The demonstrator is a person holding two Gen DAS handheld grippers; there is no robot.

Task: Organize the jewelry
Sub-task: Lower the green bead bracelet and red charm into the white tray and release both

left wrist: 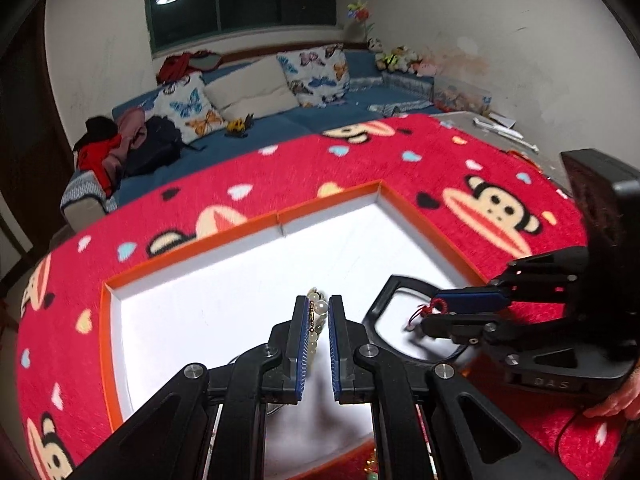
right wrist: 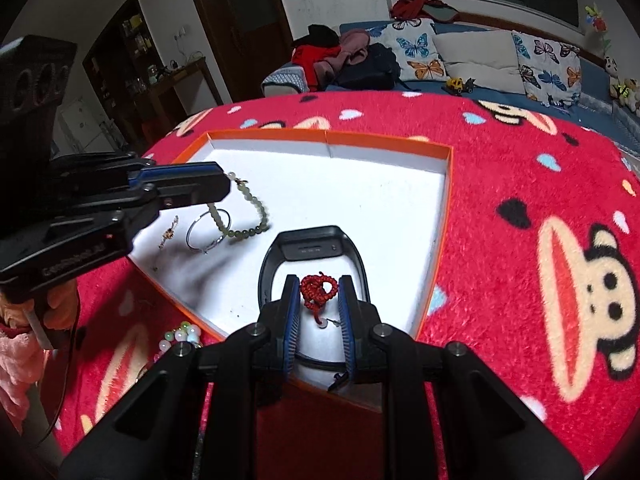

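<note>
Two tools over the orange tray (right wrist: 447,184): our left tool (left wrist: 318,312) grips the jade bead bracelet (right wrist: 256,216), right tool (right wrist: 319,294) narrow w/ red knotted charm (right wrist: 318,290) between (contact unclear), both just above tray floor.

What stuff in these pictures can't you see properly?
- Green bead bracelet: left wrist view, mostly hidden between the left gripper fingers.
- Pale beads on the blanket: right wrist view, partly behind the right gripper body.
- Small gold piece: too small to identify.
- Red knotted cord: left wrist view, blurred.
</note>
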